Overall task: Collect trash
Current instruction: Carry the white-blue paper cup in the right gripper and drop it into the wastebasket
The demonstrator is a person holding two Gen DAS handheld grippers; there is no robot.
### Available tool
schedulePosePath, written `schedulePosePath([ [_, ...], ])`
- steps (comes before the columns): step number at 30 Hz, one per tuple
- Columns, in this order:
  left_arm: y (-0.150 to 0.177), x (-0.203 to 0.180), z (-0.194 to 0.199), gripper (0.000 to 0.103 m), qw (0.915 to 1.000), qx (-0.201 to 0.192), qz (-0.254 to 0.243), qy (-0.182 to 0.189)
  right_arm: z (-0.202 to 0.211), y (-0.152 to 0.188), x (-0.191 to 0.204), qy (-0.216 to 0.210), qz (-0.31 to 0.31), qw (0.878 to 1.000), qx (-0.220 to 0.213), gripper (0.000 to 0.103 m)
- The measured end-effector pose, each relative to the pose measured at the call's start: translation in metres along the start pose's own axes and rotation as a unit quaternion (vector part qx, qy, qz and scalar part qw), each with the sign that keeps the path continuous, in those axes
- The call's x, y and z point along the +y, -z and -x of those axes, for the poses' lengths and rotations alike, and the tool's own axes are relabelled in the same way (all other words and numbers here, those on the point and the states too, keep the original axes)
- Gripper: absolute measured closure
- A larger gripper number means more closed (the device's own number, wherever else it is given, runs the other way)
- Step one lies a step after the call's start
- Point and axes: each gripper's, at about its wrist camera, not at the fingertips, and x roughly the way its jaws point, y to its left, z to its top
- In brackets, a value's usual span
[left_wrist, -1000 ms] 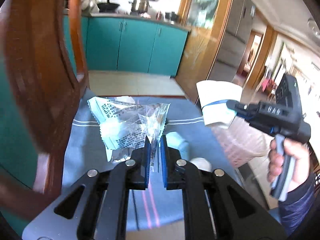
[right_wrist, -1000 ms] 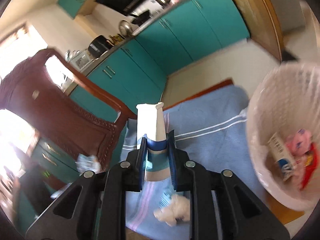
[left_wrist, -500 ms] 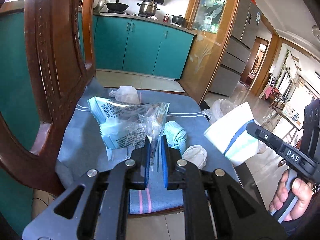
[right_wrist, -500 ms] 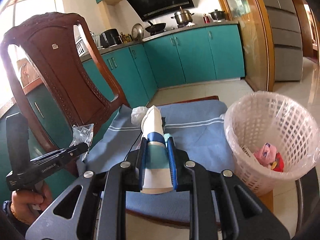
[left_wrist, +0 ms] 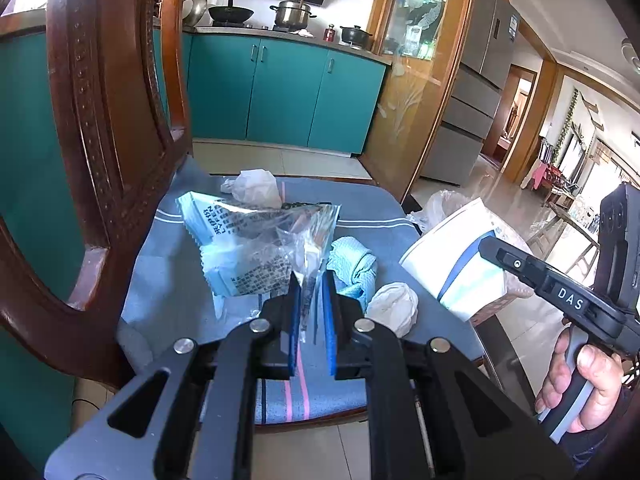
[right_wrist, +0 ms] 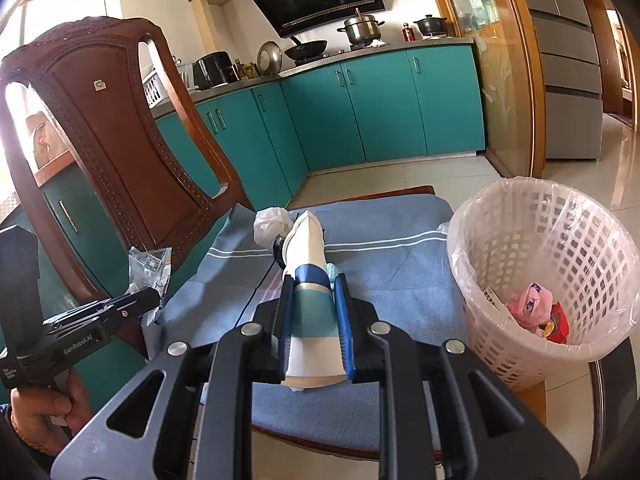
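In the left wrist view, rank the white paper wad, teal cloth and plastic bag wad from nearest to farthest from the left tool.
1. Teal cloth, just right of the left tool.
2. White paper wad, farther right.
3. Plastic bag wad, at the seat's far edge.

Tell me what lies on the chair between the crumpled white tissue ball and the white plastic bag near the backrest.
In the left wrist view, a rolled light-blue cloth lies between the tissue ball and the plastic bag.
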Motion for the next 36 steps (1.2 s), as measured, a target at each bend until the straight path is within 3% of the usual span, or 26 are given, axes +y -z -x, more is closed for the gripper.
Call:
schedulePosePath([
  [23, 0.001, -0.001, -0.004, 0.091, 0.9999, 0.011, -0.004, -0.001, -0.003, 0.004, 0.000, -0.001, 0.004, 1.000, 0.005, 0.083],
  [26, 0.001, -0.001, -0.004, 0.091, 0.9999, 0.012, -0.004, 0.000, 0.002, 0.001, -0.002, 0.006, 0.005, 1.000, -0.010, 0.083],
  [29, 0.001, 0.000, -0.004, 0.091, 0.9999, 0.012, -0.004, -0.001, 0.016, -0.010, -0.013, 0.034, 0.006, 0.998, -0.047, 0.083],
  [32, 0.000, 0.002, -0.003, 0.091, 0.9999, 0.012, -0.003, 0.000, 0.034, -0.026, -0.046, 0.093, -0.017, 0.990, -0.100, 0.083],
  [36, 0.001, 0.002, -0.003, 0.091, 0.9999, 0.012, -0.004, 0.000, 0.056, -0.036, -0.100, 0.188, -0.069, 0.966, -0.164, 0.081],
])
